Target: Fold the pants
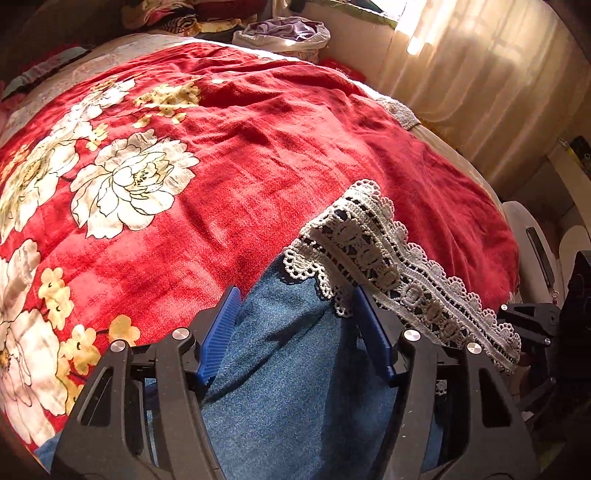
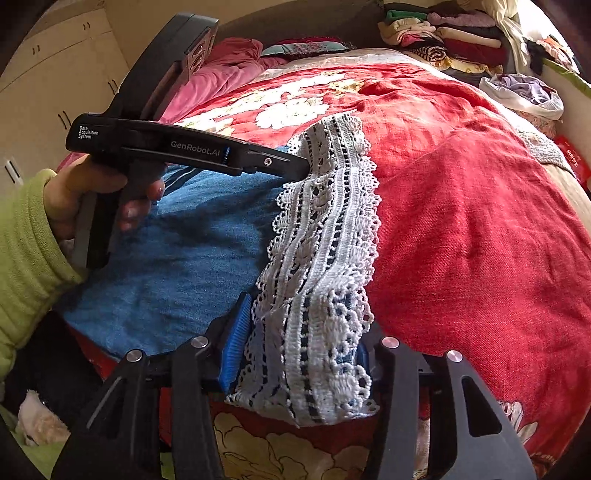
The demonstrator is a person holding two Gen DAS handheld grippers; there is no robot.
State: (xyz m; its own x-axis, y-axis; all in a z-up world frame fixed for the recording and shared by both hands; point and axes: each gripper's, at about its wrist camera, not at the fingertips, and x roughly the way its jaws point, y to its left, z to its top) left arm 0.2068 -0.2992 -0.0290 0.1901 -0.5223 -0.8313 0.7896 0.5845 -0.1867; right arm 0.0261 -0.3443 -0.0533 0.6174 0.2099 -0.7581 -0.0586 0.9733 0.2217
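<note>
Blue denim pants (image 1: 295, 350) with a wide white lace hem (image 1: 388, 258) lie on a red floral bedspread (image 1: 258, 147). My left gripper (image 1: 295, 299) is open, its blue pads either side of the denim just below the lace. In the right wrist view the pants (image 2: 184, 251) lie at the left and the lace hem (image 2: 325, 258) runs down the middle. My right gripper (image 2: 303, 332) is open around the near end of the lace. The left gripper (image 2: 303, 166) shows there too, its tip at the far end of the lace, its fingers hidden.
A bag of clothes (image 1: 284, 33) and piled laundry (image 2: 443, 33) sit at the far end of the bed. A curtain (image 1: 480, 74) hangs on the right. White cabinets (image 2: 55, 74) stand on the left. A pink quilt (image 2: 229, 70) lies at the bed's far left.
</note>
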